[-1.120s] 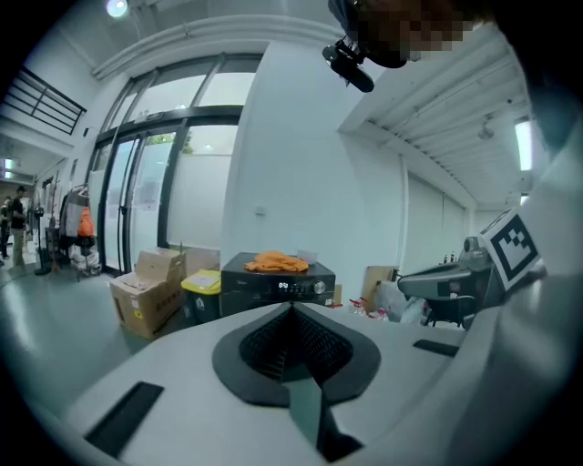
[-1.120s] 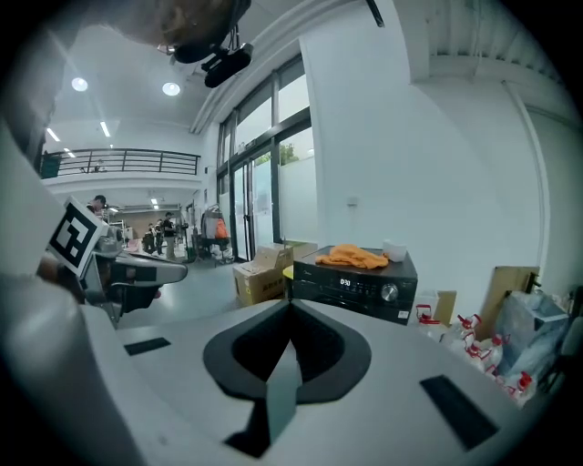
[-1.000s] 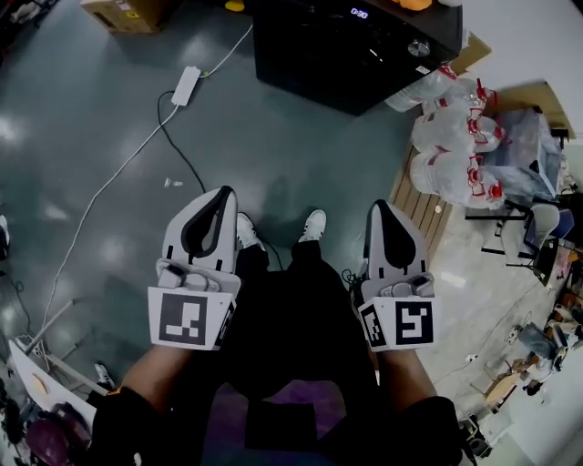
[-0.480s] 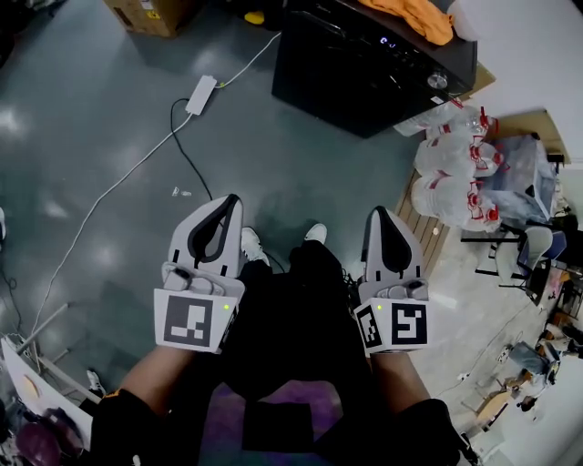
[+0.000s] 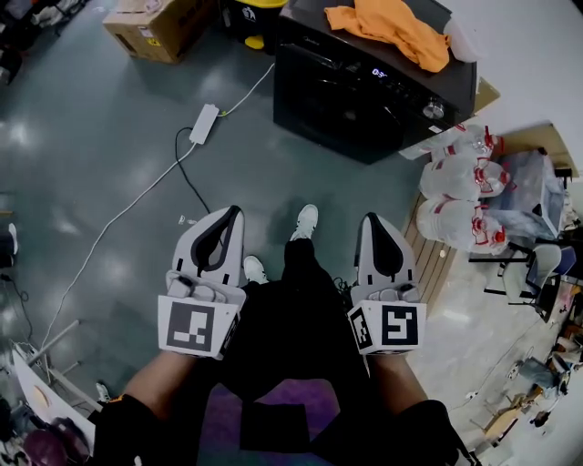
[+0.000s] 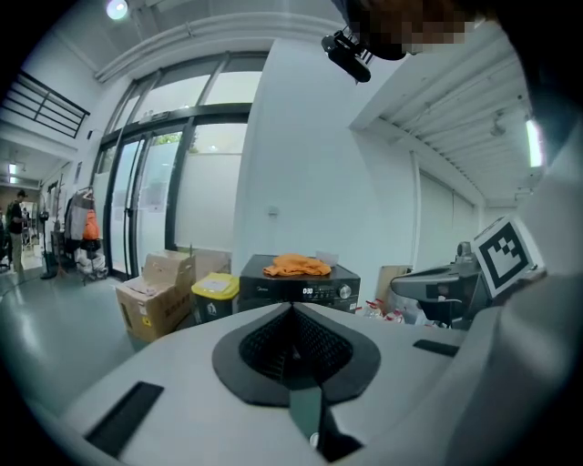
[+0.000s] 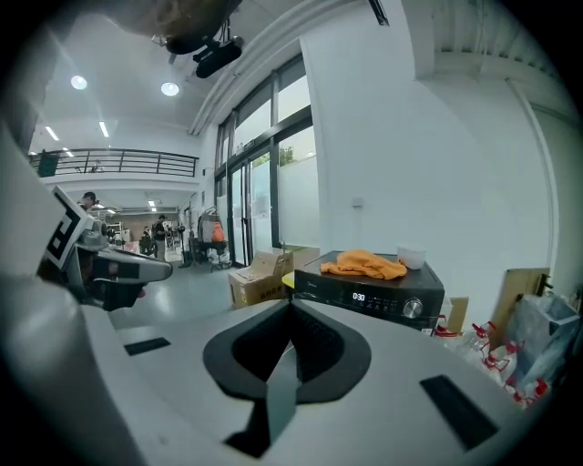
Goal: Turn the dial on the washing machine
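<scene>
A black washing machine [image 5: 360,91] stands on the floor ahead, well beyond both grippers. Its silver dial [image 5: 434,110] sits at the right end of the front panel, beside a lit display. The dial [image 7: 413,308] is also in the right gripper view, and small as the dial [image 6: 345,292] in the left gripper view. An orange cloth [image 5: 390,25] and a white bowl [image 5: 460,41] lie on top. My left gripper [image 5: 230,217] and right gripper [image 5: 372,223] are held side by side at waist height, both shut and empty, pointing toward the machine.
A cardboard box [image 5: 159,27] and a yellow-lidded bin [image 5: 246,11] stand left of the machine. A white power strip [image 5: 204,123] with cables lies on the floor. Large water jugs [image 5: 465,187] sit on a wooden pallet [image 5: 426,238] at the right.
The view has advanced toward the washing machine, which now shows more fully with its top. The person's feet have stepped forward. Both grippers stay shut and level.
</scene>
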A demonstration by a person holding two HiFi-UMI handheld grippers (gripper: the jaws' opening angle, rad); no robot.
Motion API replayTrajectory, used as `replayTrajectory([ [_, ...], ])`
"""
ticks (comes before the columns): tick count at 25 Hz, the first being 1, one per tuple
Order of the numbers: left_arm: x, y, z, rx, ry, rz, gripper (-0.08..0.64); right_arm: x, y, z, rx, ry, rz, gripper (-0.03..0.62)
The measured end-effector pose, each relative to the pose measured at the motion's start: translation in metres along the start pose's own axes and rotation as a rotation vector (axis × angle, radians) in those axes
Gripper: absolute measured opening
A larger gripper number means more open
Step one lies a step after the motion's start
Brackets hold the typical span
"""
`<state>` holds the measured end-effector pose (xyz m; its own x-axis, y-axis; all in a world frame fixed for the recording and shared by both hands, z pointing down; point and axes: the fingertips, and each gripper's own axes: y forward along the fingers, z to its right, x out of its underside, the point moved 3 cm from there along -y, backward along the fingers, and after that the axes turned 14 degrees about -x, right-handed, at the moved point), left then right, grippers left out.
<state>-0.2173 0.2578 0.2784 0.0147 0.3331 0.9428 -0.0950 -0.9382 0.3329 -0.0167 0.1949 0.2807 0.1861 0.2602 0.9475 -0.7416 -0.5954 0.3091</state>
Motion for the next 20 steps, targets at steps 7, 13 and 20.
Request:
replayTrajectory([
  [7, -0.035, 0.097, 0.029, -0.004, 0.015, 0.0, 0.014, -0.008, 0.062, 0.094, -0.014, -0.008, -0.035, 0.015],
  [13, -0.056, 0.172, 0.059, -0.027, 0.023, -0.043, 0.014, -0.012, 0.094, 0.166, -0.003, 0.002, -0.04, 0.015],
  [20, -0.067, 0.227, 0.111, 0.062, 0.081, -0.019, 0.014, -0.006, 0.103, 0.226, 0.053, 0.033, -0.04, 0.015],
])
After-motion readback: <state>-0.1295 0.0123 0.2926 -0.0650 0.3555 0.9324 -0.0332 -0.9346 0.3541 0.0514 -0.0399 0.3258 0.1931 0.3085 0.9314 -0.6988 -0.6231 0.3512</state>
